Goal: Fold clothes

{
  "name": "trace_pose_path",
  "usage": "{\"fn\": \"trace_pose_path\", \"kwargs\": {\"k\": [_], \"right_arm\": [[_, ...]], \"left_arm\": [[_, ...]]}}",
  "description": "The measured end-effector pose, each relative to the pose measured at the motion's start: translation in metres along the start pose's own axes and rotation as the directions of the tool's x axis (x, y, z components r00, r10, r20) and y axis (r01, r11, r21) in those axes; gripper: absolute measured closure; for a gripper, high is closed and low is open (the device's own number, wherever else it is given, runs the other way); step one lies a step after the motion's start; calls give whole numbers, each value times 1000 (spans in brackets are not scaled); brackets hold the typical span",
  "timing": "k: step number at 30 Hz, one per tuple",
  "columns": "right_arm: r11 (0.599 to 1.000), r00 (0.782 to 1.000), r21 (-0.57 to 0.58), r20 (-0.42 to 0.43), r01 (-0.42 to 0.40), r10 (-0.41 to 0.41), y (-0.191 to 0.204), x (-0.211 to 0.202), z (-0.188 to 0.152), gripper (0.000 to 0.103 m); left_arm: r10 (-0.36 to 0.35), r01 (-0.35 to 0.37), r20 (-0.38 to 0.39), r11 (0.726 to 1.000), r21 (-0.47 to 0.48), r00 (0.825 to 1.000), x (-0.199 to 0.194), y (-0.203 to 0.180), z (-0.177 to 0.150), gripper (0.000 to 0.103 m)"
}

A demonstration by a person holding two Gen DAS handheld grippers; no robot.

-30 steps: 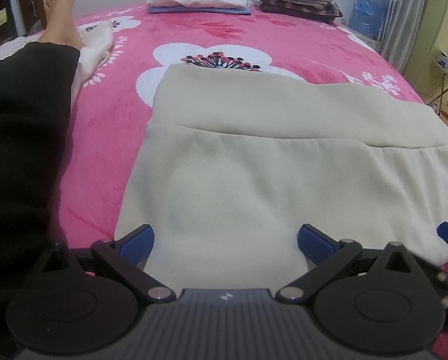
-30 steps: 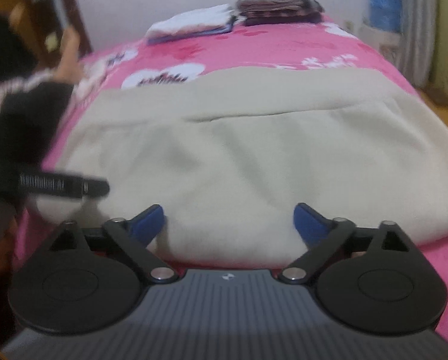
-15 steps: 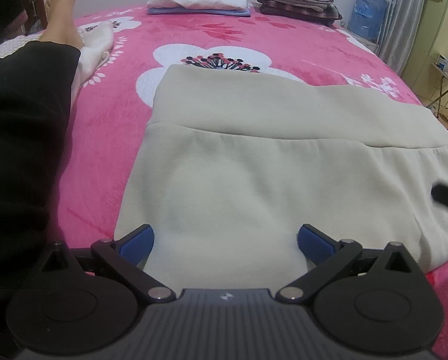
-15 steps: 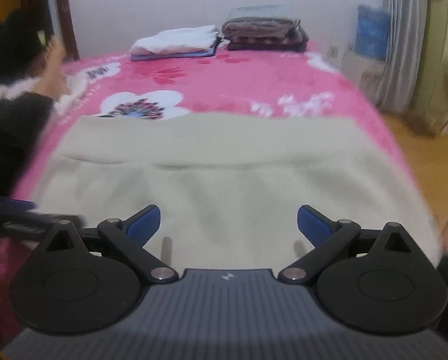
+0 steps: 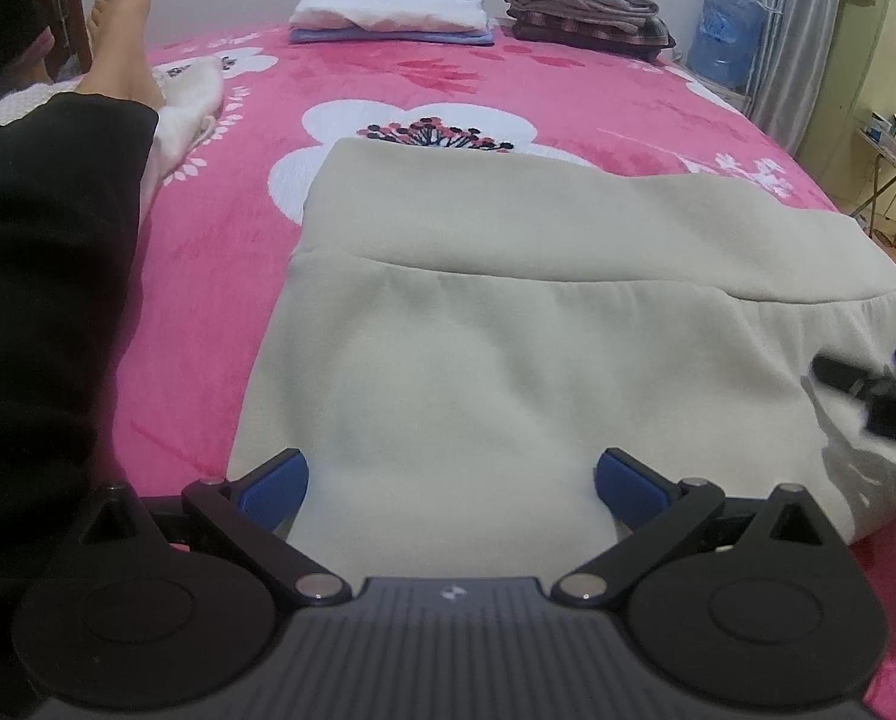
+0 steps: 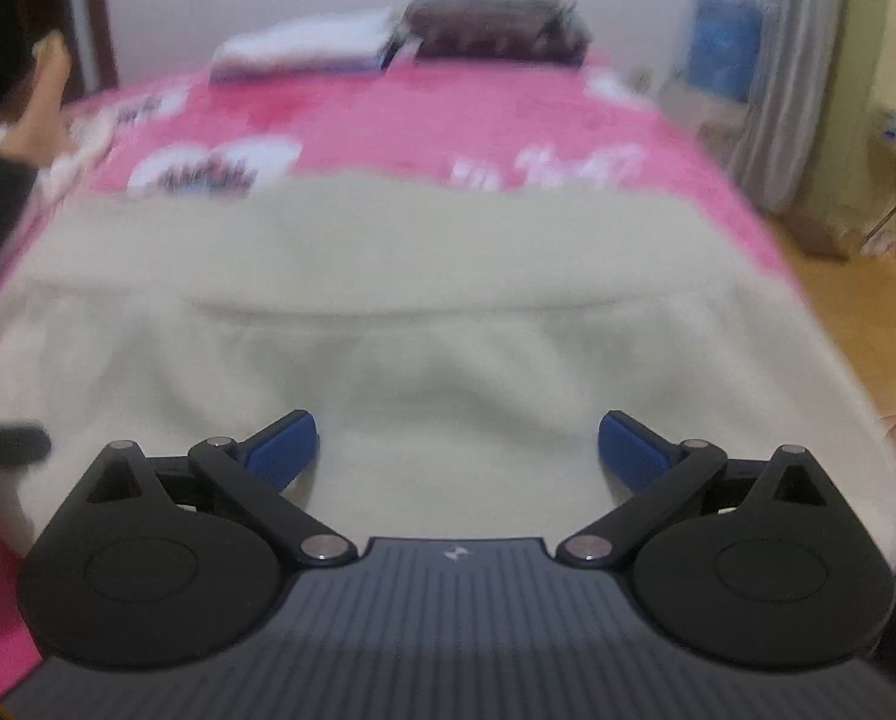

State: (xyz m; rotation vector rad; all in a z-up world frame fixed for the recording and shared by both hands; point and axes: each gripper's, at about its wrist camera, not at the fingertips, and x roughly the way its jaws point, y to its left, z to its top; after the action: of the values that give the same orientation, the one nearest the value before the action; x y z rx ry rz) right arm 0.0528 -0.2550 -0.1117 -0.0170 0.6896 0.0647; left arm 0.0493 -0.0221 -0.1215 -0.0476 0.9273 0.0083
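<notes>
A beige garment (image 5: 508,348) lies flat on the pink flowered bed (image 5: 448,78), with a folded layer along its far side. My left gripper (image 5: 451,477) is open and empty over the garment's near left part. My right gripper (image 6: 457,450) is open and empty over the garment (image 6: 448,312) near its right part; that view is blurred. The right gripper's tip (image 5: 856,381) shows at the right edge of the left wrist view, above the garment's right edge.
Two stacks of folded clothes, a white one (image 5: 394,12) and a brown one (image 5: 586,15), sit at the far end of the bed. A person's black-clad leg (image 5: 46,276) and bare foot (image 5: 118,18) lie along the left side. The floor (image 6: 868,324) is right of the bed.
My right gripper has moved forward over the garment's right side and come further into the left wrist view. My left gripper has stayed in place. Both stayed open.
</notes>
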Motion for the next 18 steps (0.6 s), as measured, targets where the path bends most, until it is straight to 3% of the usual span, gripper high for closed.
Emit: {"fn": "trace_pose_path", "kwargs": {"k": [3,5,14,18], "right_arm": [[999,998,3,36,-48,47,1,-5,0,1],[997,994,6,-73,-82,82,2,15,-5,1],[997,994,-4,-78,-82,81,0,13,-3,1],[1000,996,13,-90,-28,29,-1,13,3,1]], "left_arm": [[4,-4,5,1000,10,1000,-1,-1,1,0],[13,-13,3,1000,23,1000,-4,-2,4,0],[67,-78,69,983,166,995,-36,1,31,0],[56,-53,-26,993,103,998,-19,19,51,0]]}}
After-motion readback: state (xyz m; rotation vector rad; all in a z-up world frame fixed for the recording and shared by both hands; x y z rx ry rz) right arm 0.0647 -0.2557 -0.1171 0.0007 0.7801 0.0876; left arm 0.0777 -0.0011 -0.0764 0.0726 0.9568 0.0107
